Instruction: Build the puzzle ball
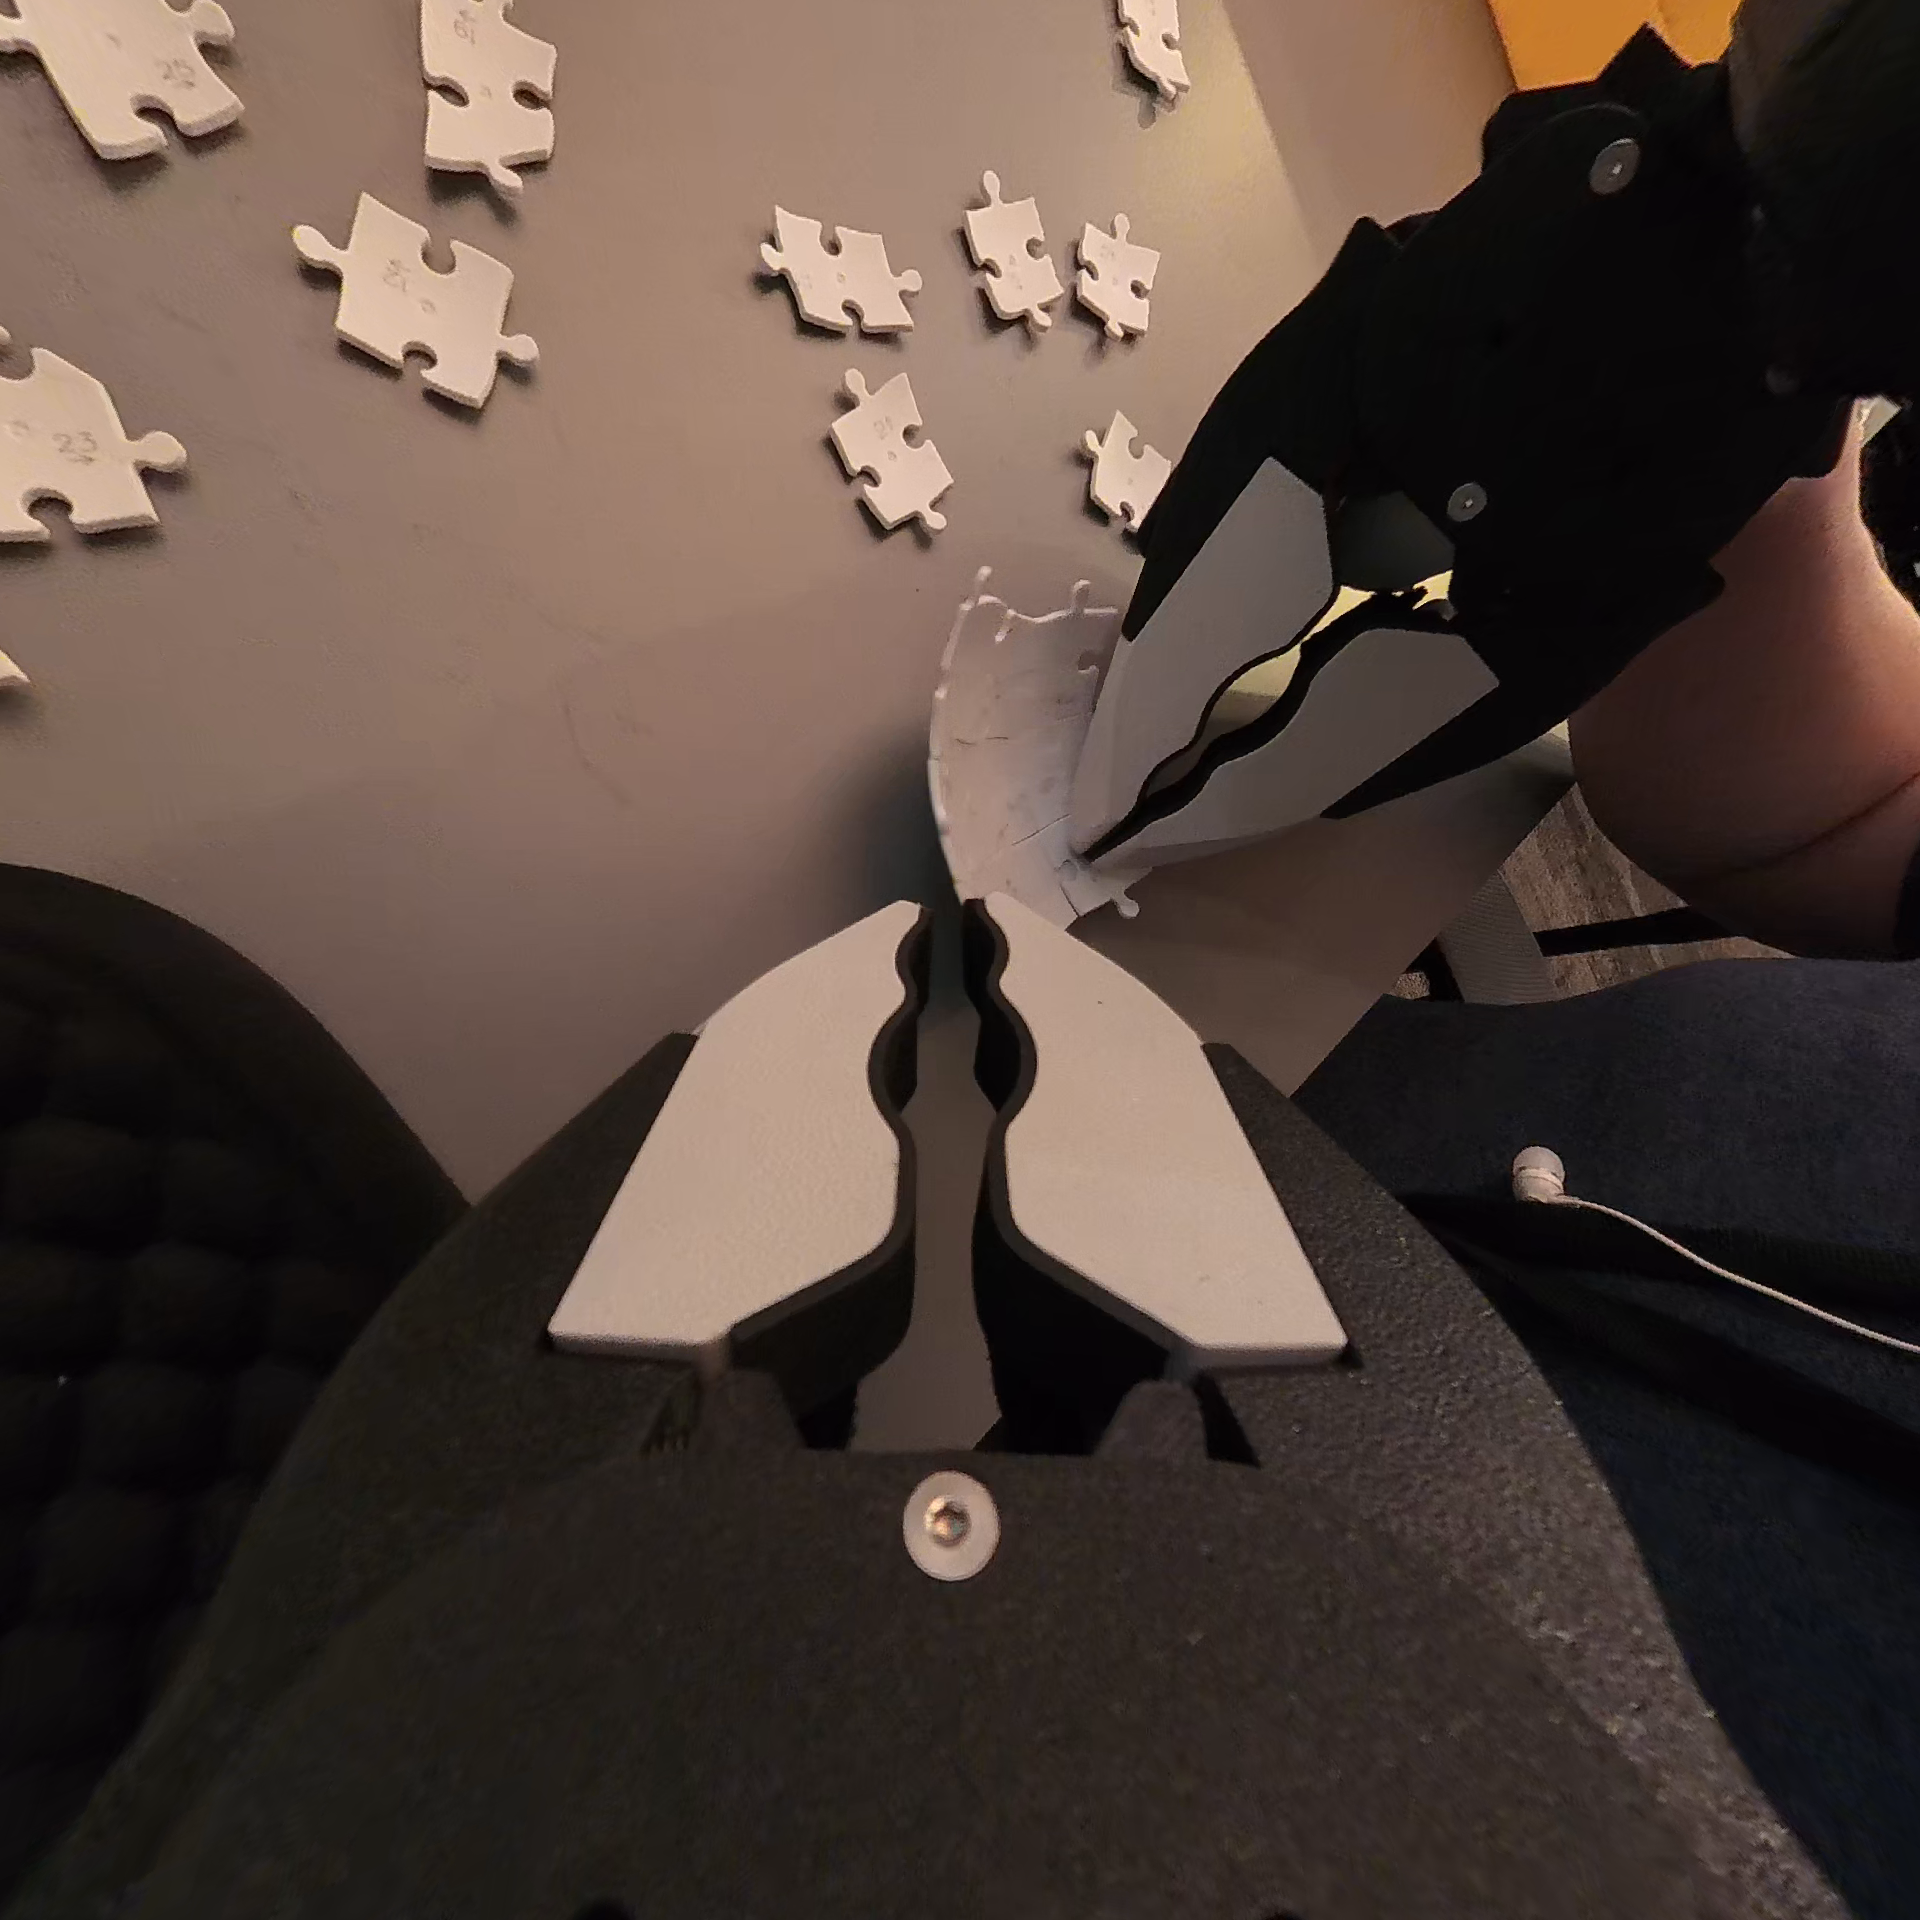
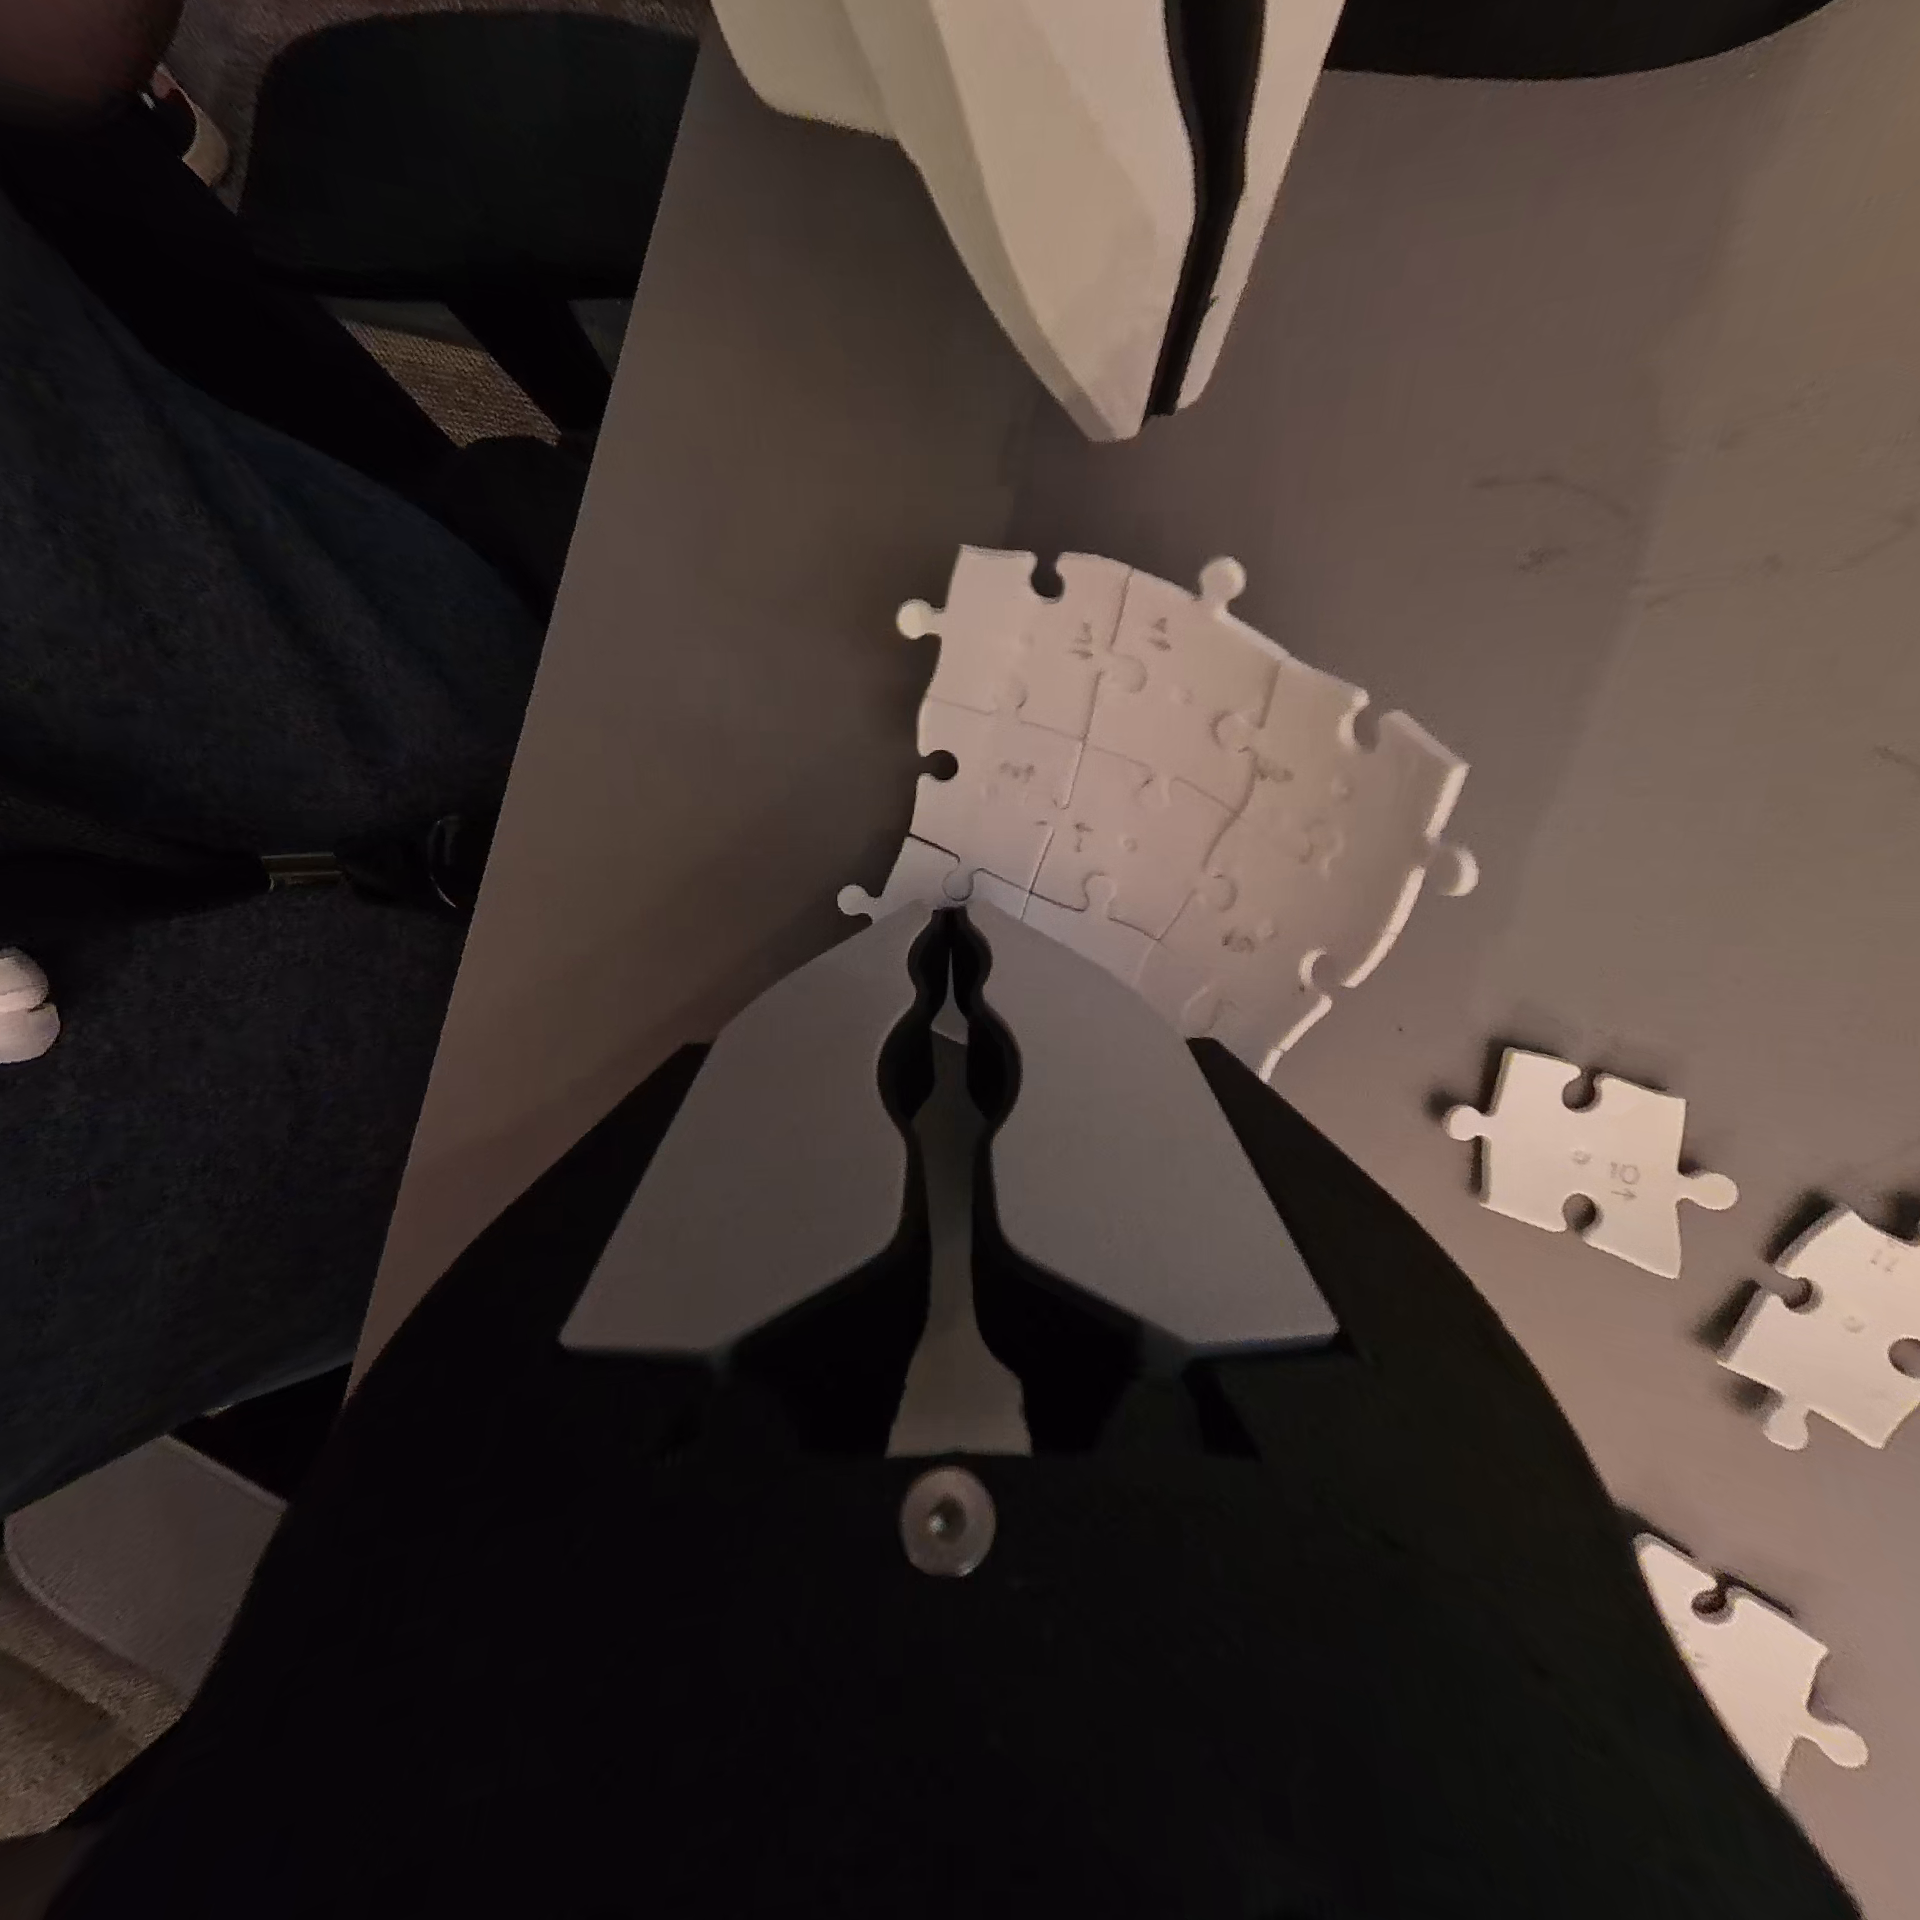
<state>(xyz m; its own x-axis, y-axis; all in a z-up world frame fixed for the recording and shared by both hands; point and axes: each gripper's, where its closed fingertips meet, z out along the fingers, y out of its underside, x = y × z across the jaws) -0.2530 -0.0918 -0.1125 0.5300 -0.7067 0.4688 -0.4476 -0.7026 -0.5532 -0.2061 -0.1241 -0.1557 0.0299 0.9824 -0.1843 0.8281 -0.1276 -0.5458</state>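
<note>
While the curved white shell (image 2: pixel 1174 800) of joined pieces sits near the grey table's (image 2: pixel 790 520) edge, the right gripper (image 2: pixel 951 920) pinches its near rim, tips together. Just beyond it, the left gripper (image 1: pixel 945 920) hovers slightly apart, empty. Loose flat pieces (image 1: pixel 416 301) (matte, knobbed) lie scattered farther in.

the left gripper (image 1: pixel 945 914), grey-padded, has its jaws slightly apart with nothing between them, near a curved white joined puzzle section (image 1: pixel 1013 748). the right gripper (image 1: pixel 1091 852) pinches its near-right edge. loose white puzzle pieces (image 1: pixel 416 301) lie far left on the grey table (image 1: pixel 520 675).
</note>
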